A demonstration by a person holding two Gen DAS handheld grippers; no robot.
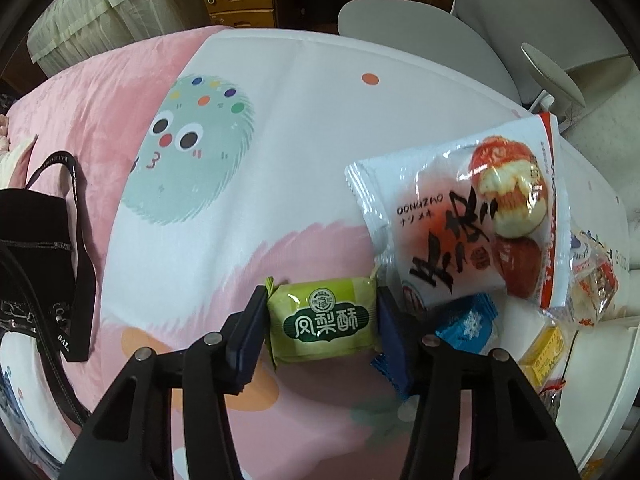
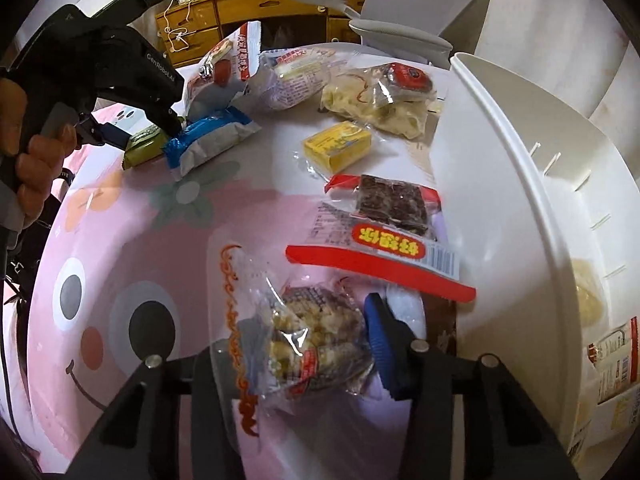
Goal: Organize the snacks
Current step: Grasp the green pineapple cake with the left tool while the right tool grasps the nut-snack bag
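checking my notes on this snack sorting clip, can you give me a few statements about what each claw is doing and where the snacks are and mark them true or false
1. The left claw is closed on the green pineapple cake packet. True.
2. The right claw is empty. False: it grips a clear popcorn snack bag.
3. The blue snowflake packet lies just right of the green packet. True.
4. The yellow boxed snack is already inside the white bin. False: it lies on the cartoon bedsheet.
5. The white bin stands at the right side of the right wrist view. True.
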